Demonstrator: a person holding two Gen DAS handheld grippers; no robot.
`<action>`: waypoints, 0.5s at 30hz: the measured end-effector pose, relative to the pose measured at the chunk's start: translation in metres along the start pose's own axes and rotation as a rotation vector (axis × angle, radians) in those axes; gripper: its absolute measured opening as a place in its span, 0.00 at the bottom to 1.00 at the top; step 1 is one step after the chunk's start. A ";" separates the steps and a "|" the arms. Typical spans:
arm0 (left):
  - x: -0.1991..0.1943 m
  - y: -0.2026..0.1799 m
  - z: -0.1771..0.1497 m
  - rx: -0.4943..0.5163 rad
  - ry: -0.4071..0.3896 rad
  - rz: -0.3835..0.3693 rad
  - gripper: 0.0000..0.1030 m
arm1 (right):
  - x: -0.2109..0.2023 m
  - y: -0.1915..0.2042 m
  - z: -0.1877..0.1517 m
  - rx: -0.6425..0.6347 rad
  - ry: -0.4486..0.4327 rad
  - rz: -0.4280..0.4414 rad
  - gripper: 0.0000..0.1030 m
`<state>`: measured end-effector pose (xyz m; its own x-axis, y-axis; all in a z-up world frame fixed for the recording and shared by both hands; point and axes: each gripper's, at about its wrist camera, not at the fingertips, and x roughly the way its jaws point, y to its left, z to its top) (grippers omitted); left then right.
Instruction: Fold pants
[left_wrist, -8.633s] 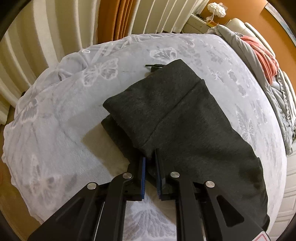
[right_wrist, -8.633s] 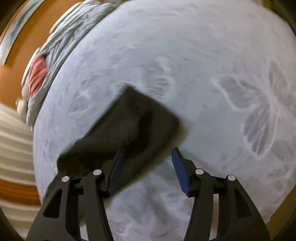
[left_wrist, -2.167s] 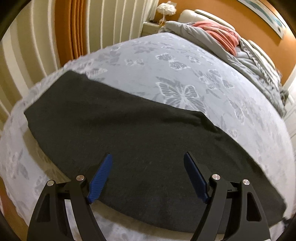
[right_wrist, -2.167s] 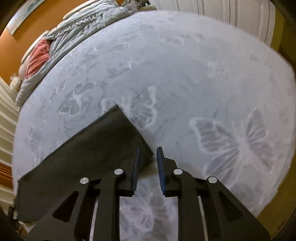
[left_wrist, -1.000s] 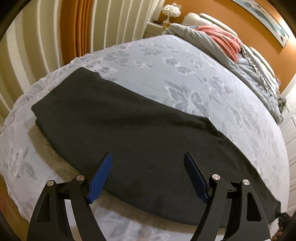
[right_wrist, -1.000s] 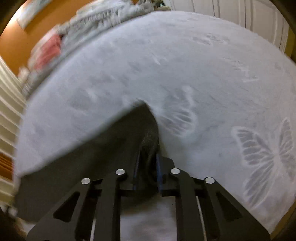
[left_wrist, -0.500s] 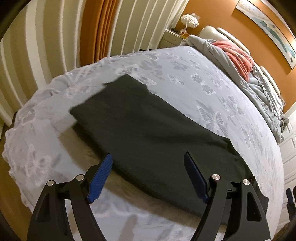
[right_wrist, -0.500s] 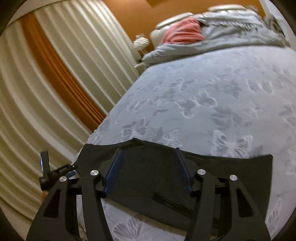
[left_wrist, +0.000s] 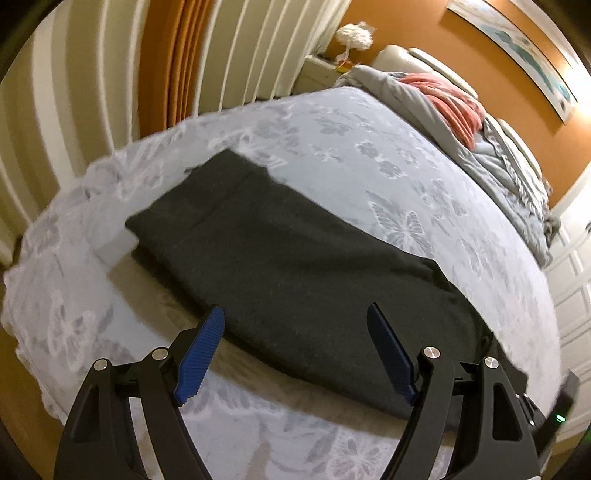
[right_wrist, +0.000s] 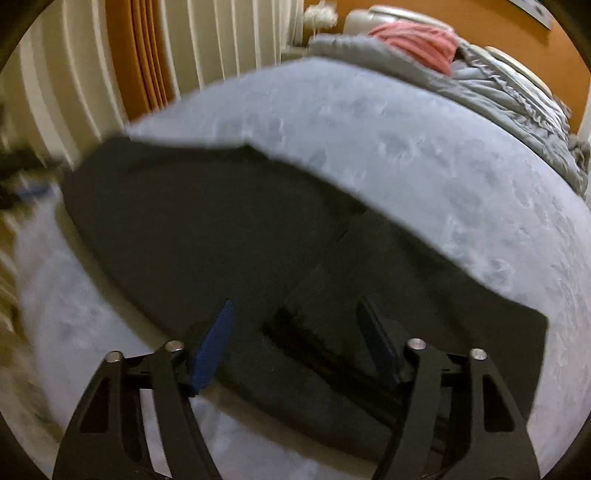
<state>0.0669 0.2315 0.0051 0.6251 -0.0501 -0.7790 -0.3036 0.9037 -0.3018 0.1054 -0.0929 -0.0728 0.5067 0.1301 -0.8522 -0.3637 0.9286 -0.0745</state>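
Observation:
Dark grey pants (left_wrist: 295, 258) lie flat and folded lengthwise on the pale butterfly-patterned bedspread (left_wrist: 369, 155), near its front edge. My left gripper (left_wrist: 295, 332) is open and empty, held above the near edge of the pants. In the right wrist view the pants (right_wrist: 221, 229) fill the middle, with a fold seam and a dark slit near the waist end. My right gripper (right_wrist: 295, 328) is open and empty, just above the pants. The right wrist view is blurred.
A rumpled grey duvet with a pink blanket (left_wrist: 443, 99) lies at the head of the bed. Striped curtains (left_wrist: 110, 74) hang at the left. A white cabinet door (left_wrist: 569, 295) stands at the right. A bedside table with a lamp (left_wrist: 351, 37) stands at the back.
My right gripper has let go of the pants' corner, opened, and swung round to face the pants from the near side. My left gripper stayed open and drew back.

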 end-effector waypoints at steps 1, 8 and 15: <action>-0.001 -0.003 -0.001 0.019 -0.011 0.011 0.74 | -0.001 -0.003 0.001 0.032 -0.020 0.013 0.33; 0.002 0.015 0.005 -0.006 -0.007 0.017 0.74 | -0.079 -0.024 0.032 0.182 -0.244 0.198 0.12; 0.023 0.053 0.021 -0.194 0.060 -0.044 0.74 | -0.027 -0.020 0.016 0.150 -0.065 0.098 0.47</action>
<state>0.0803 0.2871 -0.0174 0.5991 -0.1183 -0.7919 -0.4135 0.8012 -0.4325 0.1121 -0.1097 -0.0402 0.5258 0.2397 -0.8161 -0.2952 0.9513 0.0892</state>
